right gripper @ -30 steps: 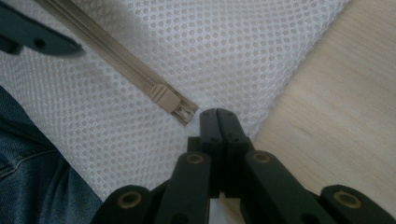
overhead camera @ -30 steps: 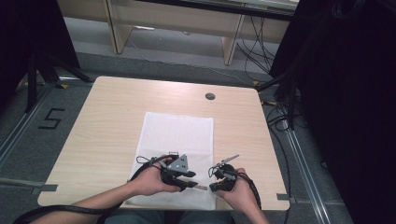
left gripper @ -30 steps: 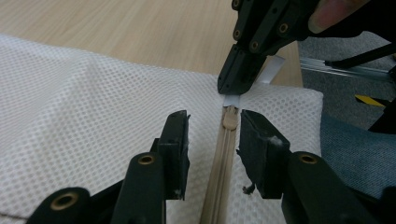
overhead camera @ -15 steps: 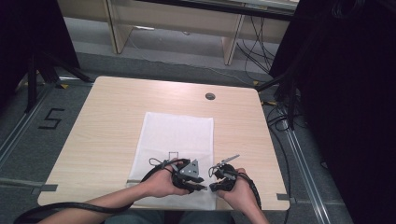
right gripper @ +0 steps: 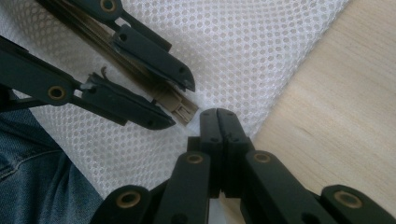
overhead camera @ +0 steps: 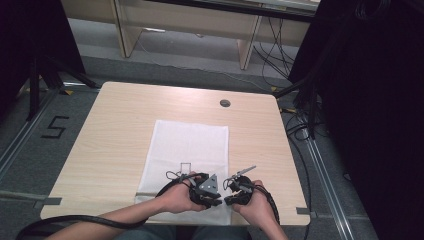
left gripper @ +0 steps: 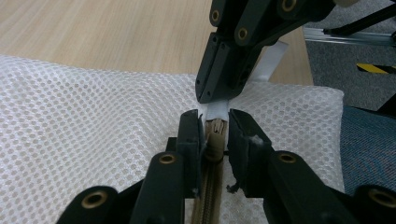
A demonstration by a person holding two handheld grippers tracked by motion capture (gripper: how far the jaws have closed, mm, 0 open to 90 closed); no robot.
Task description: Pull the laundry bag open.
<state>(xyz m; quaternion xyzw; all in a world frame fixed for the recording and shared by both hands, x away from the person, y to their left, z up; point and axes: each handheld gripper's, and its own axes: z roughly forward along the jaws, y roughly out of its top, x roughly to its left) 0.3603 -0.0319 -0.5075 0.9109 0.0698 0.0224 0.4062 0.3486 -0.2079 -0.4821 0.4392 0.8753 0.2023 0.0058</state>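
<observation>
A: Where did the work sit?

B: At the bottom centre of the high view, on the near edge of the pale wooden table [overhead camera: 120, 125]. The white mesh laundry bag [overhead camera: 192, 145] lay flat there, its tan zipper [left gripper: 208, 186] running along the near hem.

A: And the tongs?

B: The left gripper [left gripper: 213, 126] had just been closing, its jaws standing narrowly apart on either side of the tan zipper slider [left gripper: 215, 133], the pads near it; I couldn't tell whether they pressed on it yet. The right gripper [right gripper: 218, 122] was fully shut, pinching the white fabric end tab [left gripper: 217, 111] just beyond the slider, low in the right gripper view.

A: So how should the step have been done well?

B: I'd judge the left should have closed squarely on the slider's body, not the mesh beside it, before any pull. The right needed to keep the tab taut as an anchor, so the pull ran straight along the teeth and the mesh didn't bunch.
</observation>
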